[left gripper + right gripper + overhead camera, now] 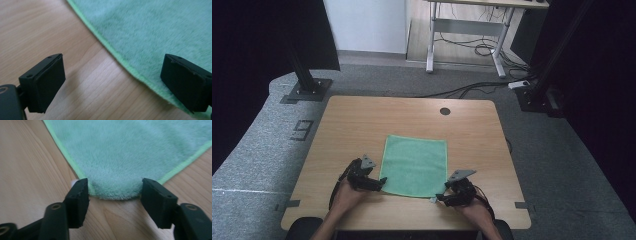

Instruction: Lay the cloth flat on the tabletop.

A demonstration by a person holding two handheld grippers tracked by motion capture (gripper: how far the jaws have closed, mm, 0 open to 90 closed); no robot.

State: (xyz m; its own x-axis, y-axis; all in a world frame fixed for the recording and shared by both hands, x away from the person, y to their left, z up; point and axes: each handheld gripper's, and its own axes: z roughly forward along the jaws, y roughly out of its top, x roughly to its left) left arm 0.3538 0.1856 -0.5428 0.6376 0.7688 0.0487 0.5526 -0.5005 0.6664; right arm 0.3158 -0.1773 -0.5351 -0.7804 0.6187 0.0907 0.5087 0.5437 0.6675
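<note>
Cloth, green and spread flat, lies on the near half of the table. Left gripper is at the cloth's near left corner, its jaws wide apart: one over bare wood, the other above the cloth's hem, neither pressing it. Right gripper is at the near right corner; its jaws are partly apart, flanking the rounded corner tip without pinching it.
</note>
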